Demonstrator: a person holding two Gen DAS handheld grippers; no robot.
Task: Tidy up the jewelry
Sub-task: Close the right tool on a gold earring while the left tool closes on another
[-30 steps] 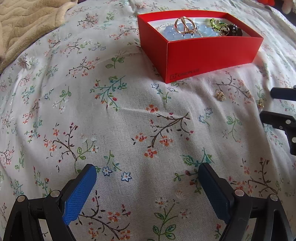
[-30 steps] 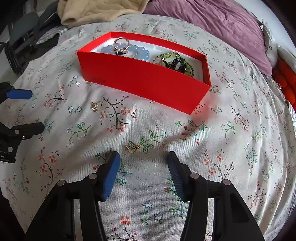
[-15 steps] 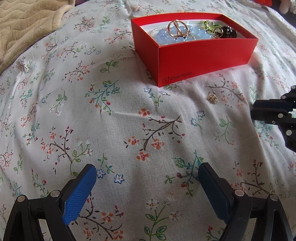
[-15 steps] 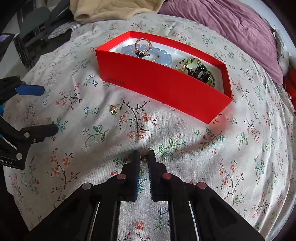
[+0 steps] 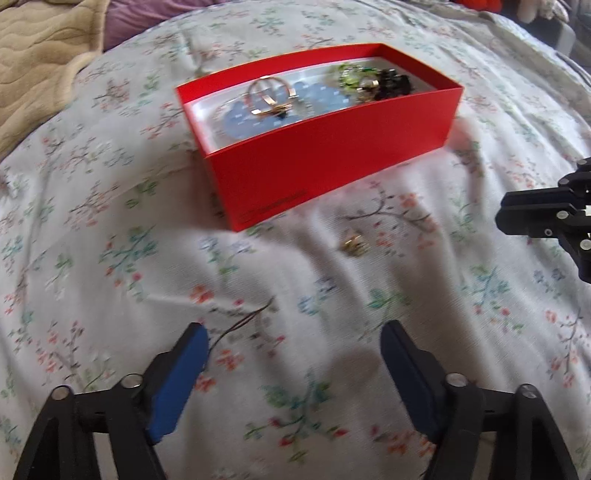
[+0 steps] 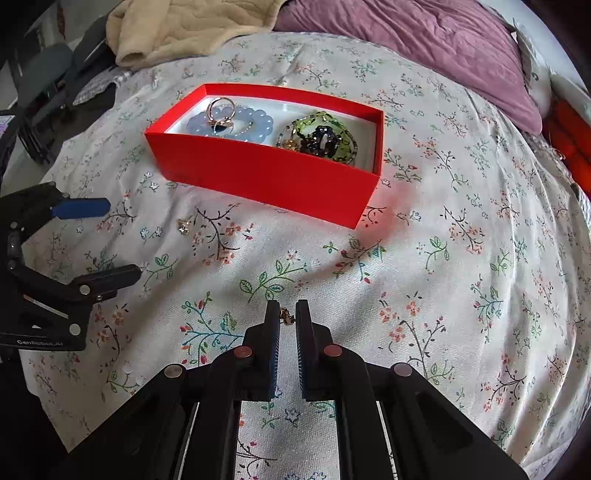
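Observation:
A red box sits on the floral bedspread and holds a blue bead bracelet, gold rings and a green and black bracelet. My right gripper is shut on a small gold earring, lifted a little above the cloth, in front of the box. A second gold earring lies on the cloth near the box's front. My left gripper is open and empty, short of that earring.
A beige blanket and a purple quilt lie behind the box. Dark furniture stands off the bed's left side. The floral bedspread stretches wide to the right.
My right gripper closed on the gold earring and lifted it slightly. My left gripper moved forward toward the box and the other earring, still open.

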